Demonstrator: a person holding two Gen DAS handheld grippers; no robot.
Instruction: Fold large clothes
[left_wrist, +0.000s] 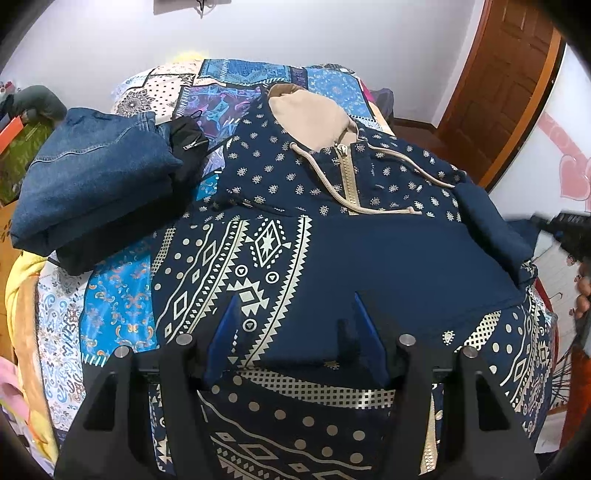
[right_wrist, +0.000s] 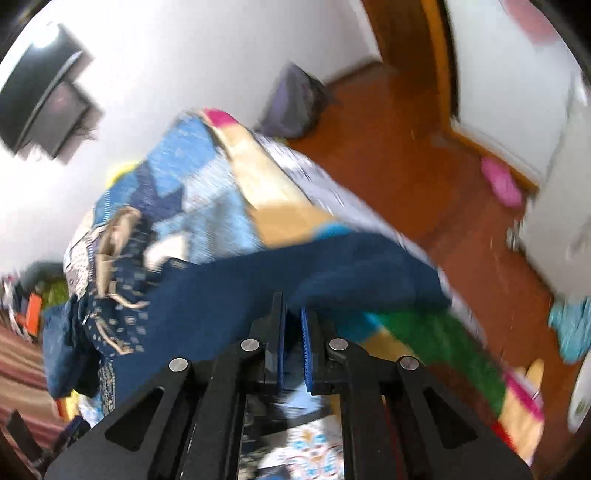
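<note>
the hoodie (left_wrist: 325, 236) lies front-up on the bed (left_wrist: 122, 302), its tan hood (left_wrist: 314, 118) at the far end. left of the hoodie sits folded denim (left_wrist: 92, 184). the left gripper (left_wrist: 295, 321) hovers spread over its hem. the right gripper (right_wrist: 293, 325), blurred, is nearly closed at its sleeve (right_wrist: 332, 266); whether it grips cloth cannot be told.
</note>
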